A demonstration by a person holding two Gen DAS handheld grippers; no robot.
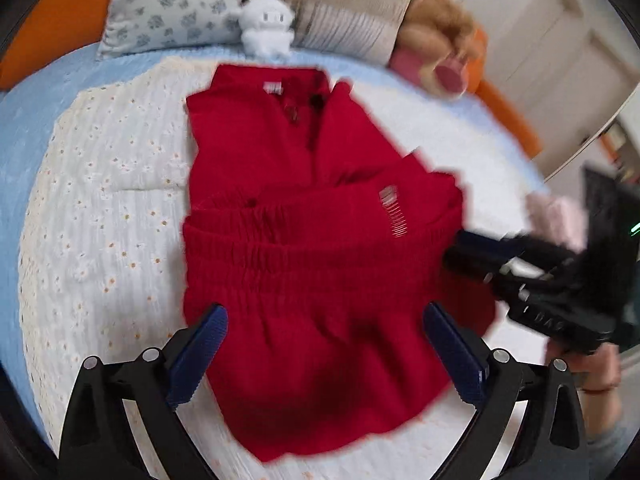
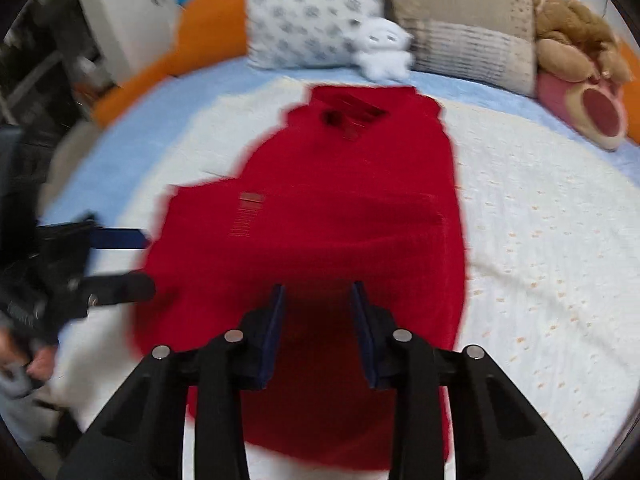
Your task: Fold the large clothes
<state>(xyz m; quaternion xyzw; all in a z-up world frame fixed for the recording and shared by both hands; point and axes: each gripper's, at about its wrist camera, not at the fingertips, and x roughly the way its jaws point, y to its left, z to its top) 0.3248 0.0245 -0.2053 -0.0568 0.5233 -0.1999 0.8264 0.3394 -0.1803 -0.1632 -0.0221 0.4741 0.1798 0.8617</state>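
On the bed point(image 1: 36, 128), a white quilt point(image 1: 104, 208) is spread, and a red garment point(image 1: 320, 248) is laid folded on its middle, collar toward the pillows point(image 1: 180, 4). At the left, the left gripper point(image 1: 324, 348) is held above the garment's near hem with its fingers point(image 1: 200, 356) spread wide; nothing is gripped, and the cloth is only seen beneath them. At the right, the right gripper point(image 2: 318, 332) is held over the same hem, its fingers point(image 2: 274, 332) partly apart; no cloth is seen pinched between them. Behind the collar a white plush point(image 2: 384, 50) is propped against the pillows, and a brown plush point(image 2: 576, 40) is seen at the far right.
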